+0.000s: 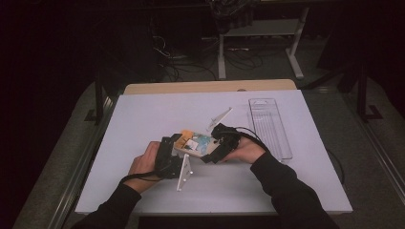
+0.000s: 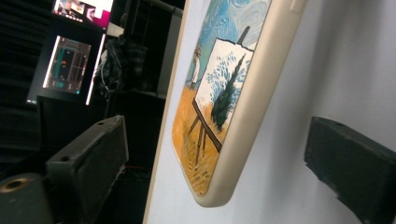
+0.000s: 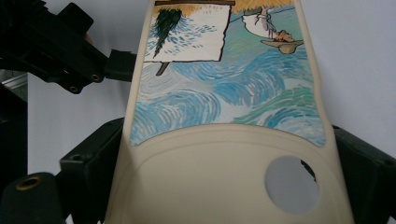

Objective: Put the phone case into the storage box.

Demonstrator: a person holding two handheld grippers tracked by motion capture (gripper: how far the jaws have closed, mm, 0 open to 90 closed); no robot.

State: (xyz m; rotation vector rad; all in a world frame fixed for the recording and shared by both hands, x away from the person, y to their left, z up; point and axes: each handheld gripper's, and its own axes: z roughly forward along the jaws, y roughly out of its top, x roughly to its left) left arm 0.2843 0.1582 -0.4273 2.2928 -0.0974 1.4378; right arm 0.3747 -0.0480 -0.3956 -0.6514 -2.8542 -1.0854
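Note:
A cream phone case [image 1: 193, 143] printed with a painted easel, blue swirls and an orange field is held above the white table top between both hands. My right gripper [image 1: 220, 143] grips its camera-hole end; in the right gripper view the case [image 3: 224, 107] runs up between the black jaws, which press on its two long edges, and the gripper [image 3: 229, 144] is shut on it. My left gripper [image 1: 168, 157] is at the opposite, orange end. In the left gripper view the case [image 2: 219, 116] stands edge-on between the jaws with a gap on each side, so that gripper [image 2: 219, 154] is open.
A white folding stand [image 1: 184, 172] lies under the left hand, and another thin white piece [image 1: 219, 117] lies behind the case. A clear plastic tray [image 1: 270, 126] sits at the right of the table. The left gripper [image 3: 60, 51] shows at the upper left of the right gripper view.

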